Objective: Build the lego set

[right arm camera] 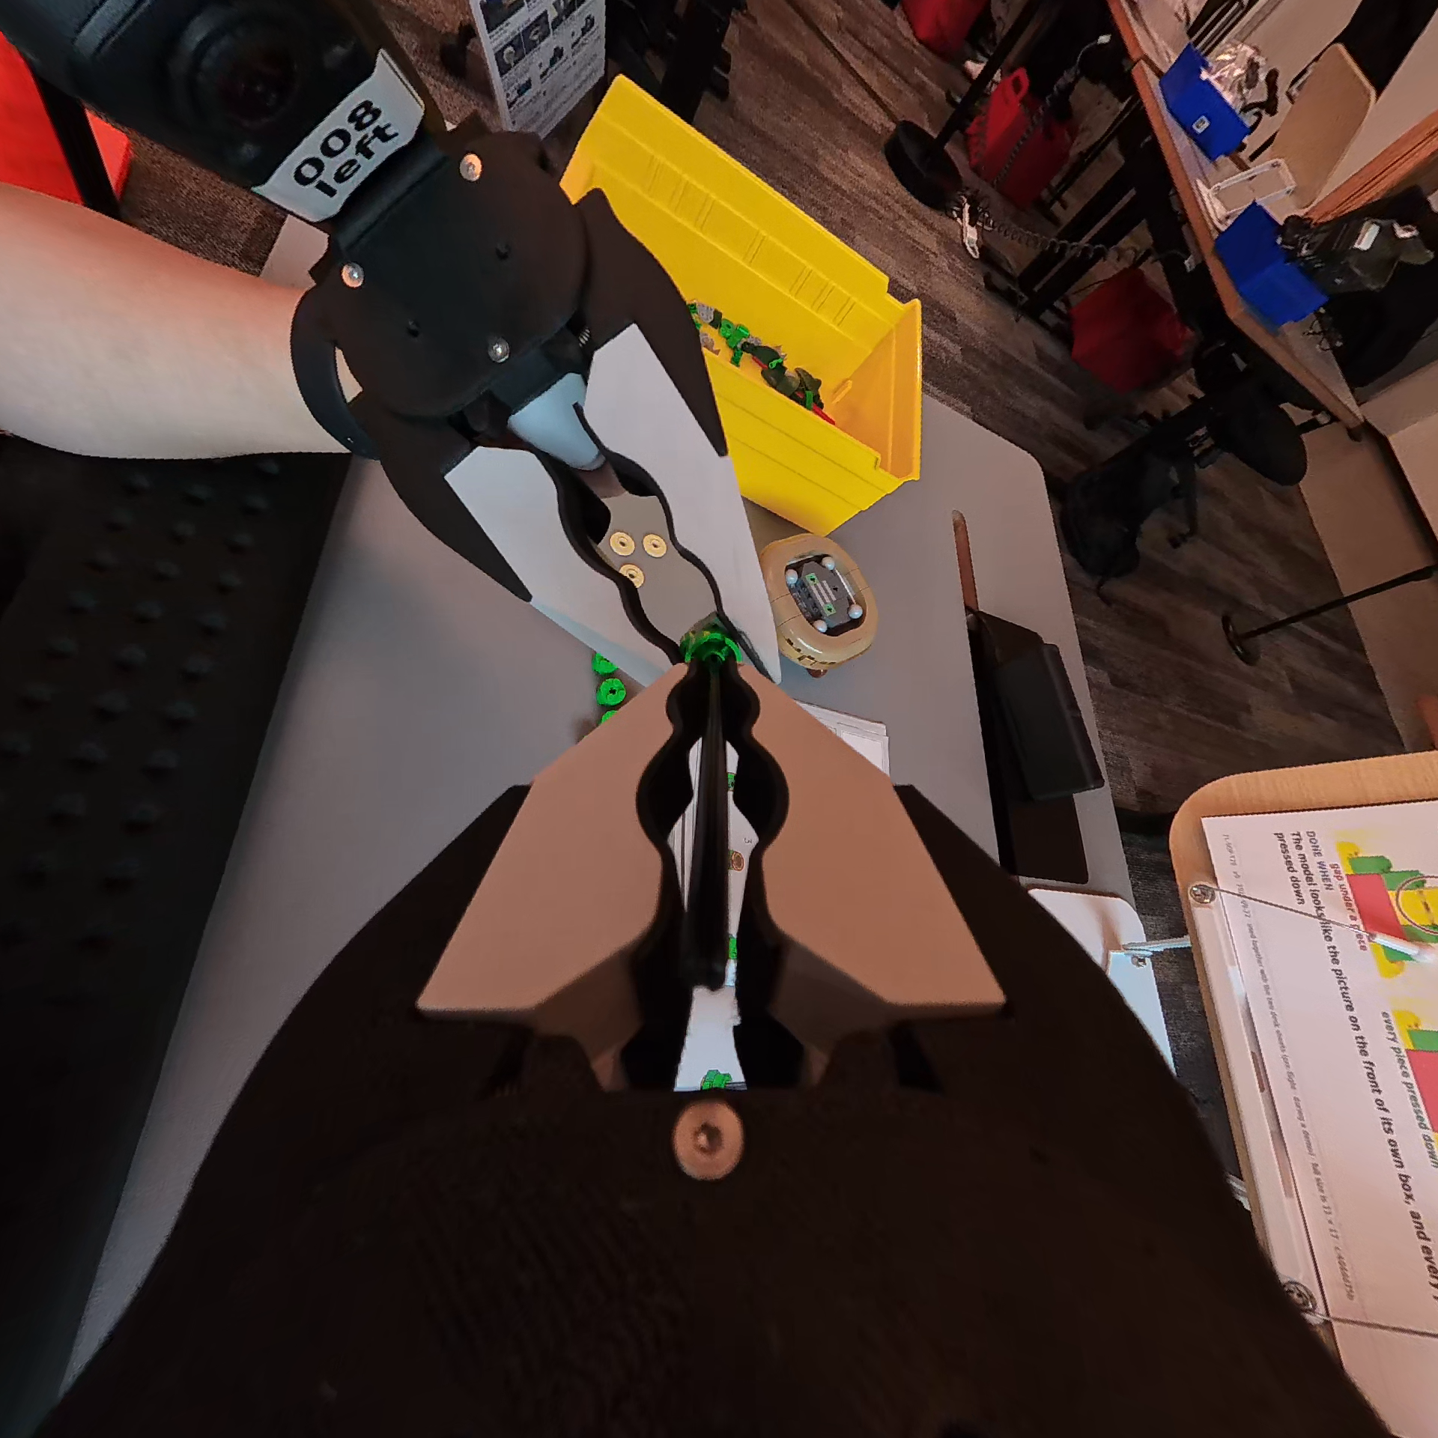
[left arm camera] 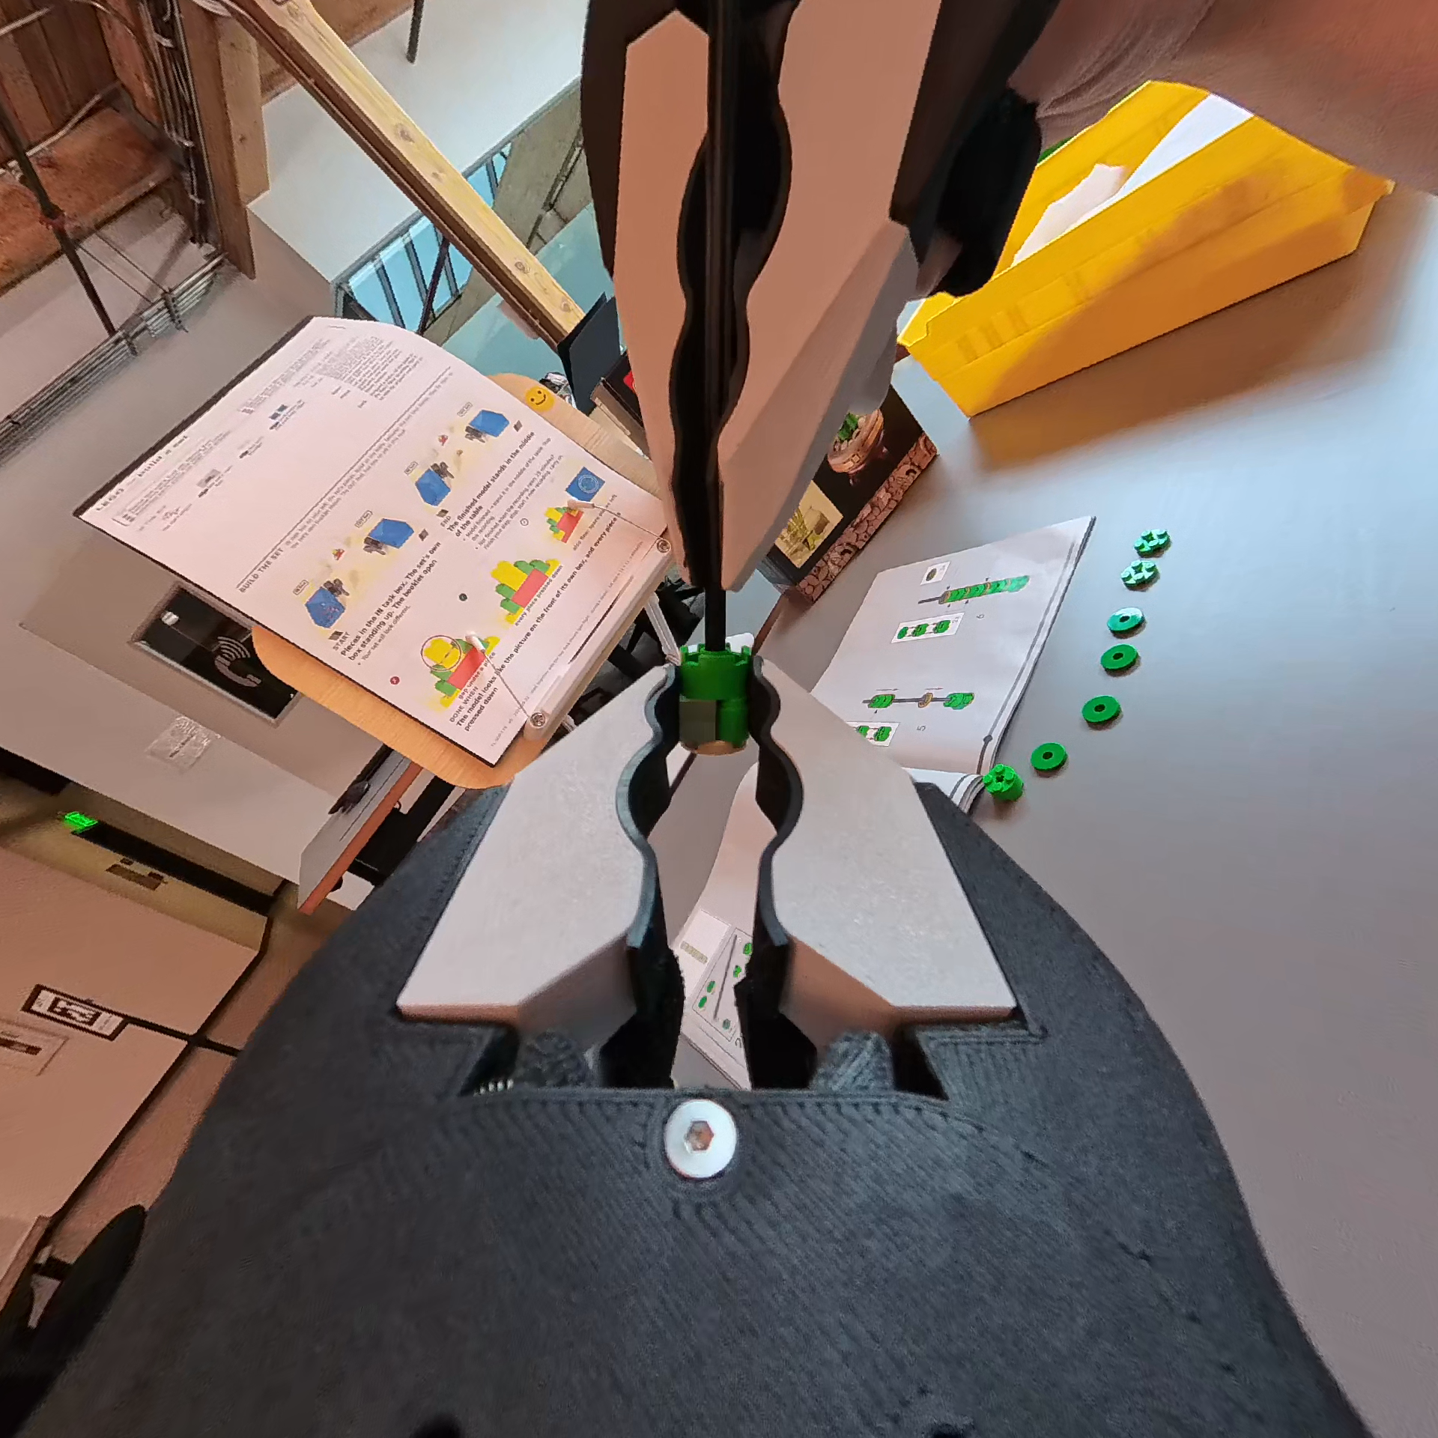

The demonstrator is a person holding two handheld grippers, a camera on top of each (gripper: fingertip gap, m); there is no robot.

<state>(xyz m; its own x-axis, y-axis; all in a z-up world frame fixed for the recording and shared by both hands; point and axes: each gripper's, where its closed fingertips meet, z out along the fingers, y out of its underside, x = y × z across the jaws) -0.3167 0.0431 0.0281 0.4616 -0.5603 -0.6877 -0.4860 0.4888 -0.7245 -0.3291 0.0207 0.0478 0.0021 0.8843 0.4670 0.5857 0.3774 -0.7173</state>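
Note:
My left gripper (left arm camera: pixel 712 712) is shut on a short stack of green round lego pieces (left arm camera: pixel 710 681) with a tan piece at its base. My right gripper (left arm camera: pixel 704 572) comes in from above, shut on a thin black axle (left arm camera: pixel 714 615) whose end sits in the top of the green stack. In the right wrist view, my right gripper (right arm camera: pixel 710 689) holds the axle (right arm camera: pixel 704 840) lengthwise between its fingers. The left gripper (right arm camera: pixel 712 650) meets it tip to tip, holding the green stack (right arm camera: pixel 706 647). Both are held above the grey table (left arm camera: pixel 1245 856).
Several loose green round pieces (left arm camera: pixel 1118 657) lie in a row beside the open booklet (left arm camera: pixel 957 646). A yellow bin (right arm camera: pixel 778 334) with more parts stands behind. A tan pot model (right arm camera: pixel 821 603), three gold round pieces (right arm camera: pixel 634 552) and the set's box (left arm camera: pixel 856 498) sit nearby. An instruction sheet (left arm camera: pixel 373 529) rests on a stand. The grippers are tip to tip, or close to it.

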